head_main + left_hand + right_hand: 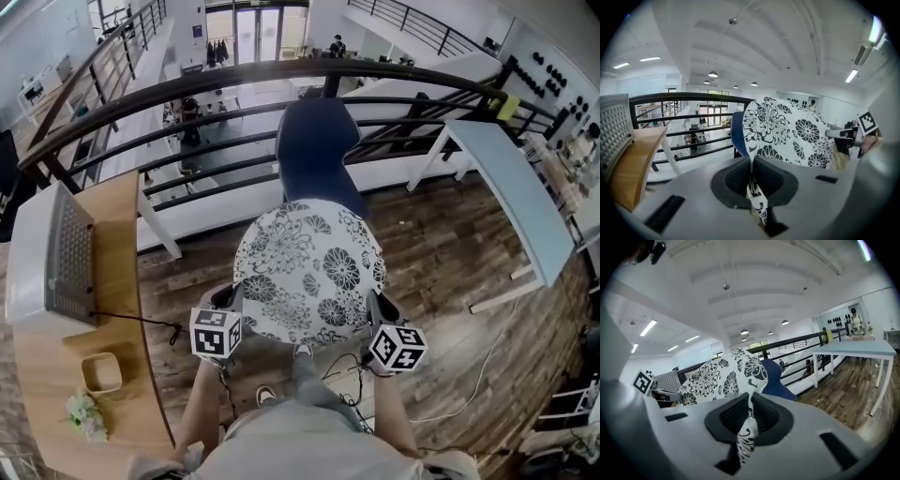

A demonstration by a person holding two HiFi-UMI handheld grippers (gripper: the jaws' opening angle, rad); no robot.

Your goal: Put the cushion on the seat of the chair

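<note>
A round white cushion (pixel 309 272) with black flower print hangs in the air over the seat of the dark blue chair (pixel 316 150), hiding most of the seat. My left gripper (pixel 230 302) is shut on the cushion's left rim, the fabric pinched between its jaws (pixel 751 180). At the right rim, my right gripper (pixel 375 309) is shut on the fabric too (pixel 750 417). In the left gripper view the cushion (pixel 787 133) stands in front of the blue chair back (pixel 737 133). From the right gripper view, the cushion (pixel 719 376) covers part of the chair (pixel 776 378).
A black railing (pixel 281 75) runs just behind the chair, with a drop beyond it. A wooden desk (pixel 103 309) with a white perforated box (pixel 52 258) stands at the left. A light blue table (pixel 511 192) stands at the right. A cable (pixel 150 323) trails on the wood floor.
</note>
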